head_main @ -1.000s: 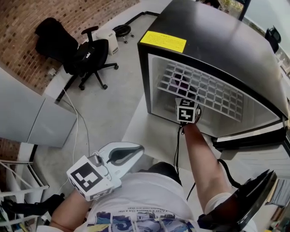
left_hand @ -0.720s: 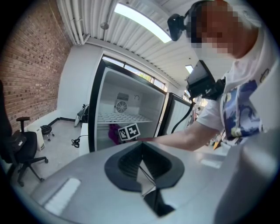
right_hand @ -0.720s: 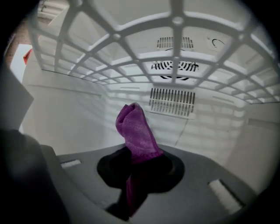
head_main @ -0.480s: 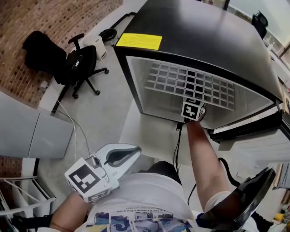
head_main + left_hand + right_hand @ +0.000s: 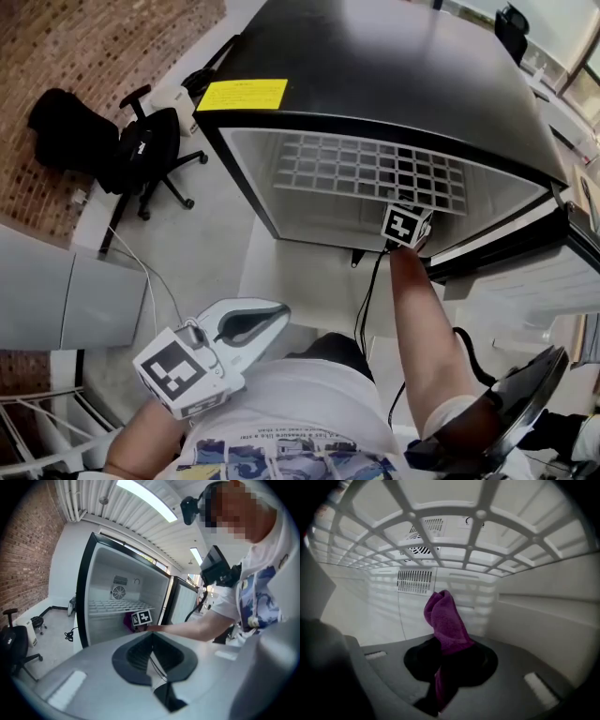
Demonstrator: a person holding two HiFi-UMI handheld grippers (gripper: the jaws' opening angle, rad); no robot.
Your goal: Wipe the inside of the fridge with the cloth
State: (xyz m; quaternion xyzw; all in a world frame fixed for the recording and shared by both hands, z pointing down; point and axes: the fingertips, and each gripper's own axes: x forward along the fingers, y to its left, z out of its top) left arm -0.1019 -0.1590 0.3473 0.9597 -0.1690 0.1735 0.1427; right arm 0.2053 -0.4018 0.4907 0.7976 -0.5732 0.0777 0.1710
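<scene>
At the far left an office chair (image 5: 141,150) is standing on the floor (image 5: 216,225) beside the brick wall (image 5: 84,56), well apart from the fridge (image 5: 375,75). The left gripper (image 5: 281,311) is hanging low outside the fridge, close to the person's white shirt (image 5: 309,412), with its jaws pressed together on nothing. The fridge is standing open, with a yellow label (image 5: 242,94) lying at the left front corner of its black top. A white wire shelf (image 5: 375,173) is spanning the compartment from wall to wall. The right gripper (image 5: 445,667) is reaching in under the right end of that shelf. Its jaws are pinching the purple cloth (image 5: 445,618), which is sticking up between them. Open room is stretching ahead to the back wall (image 5: 384,616) and leftward, while the right wall (image 5: 543,620) is running close by. I cannot tell whether the cloth is touching any surface. The open door (image 5: 511,248) is hanging at the right.
</scene>
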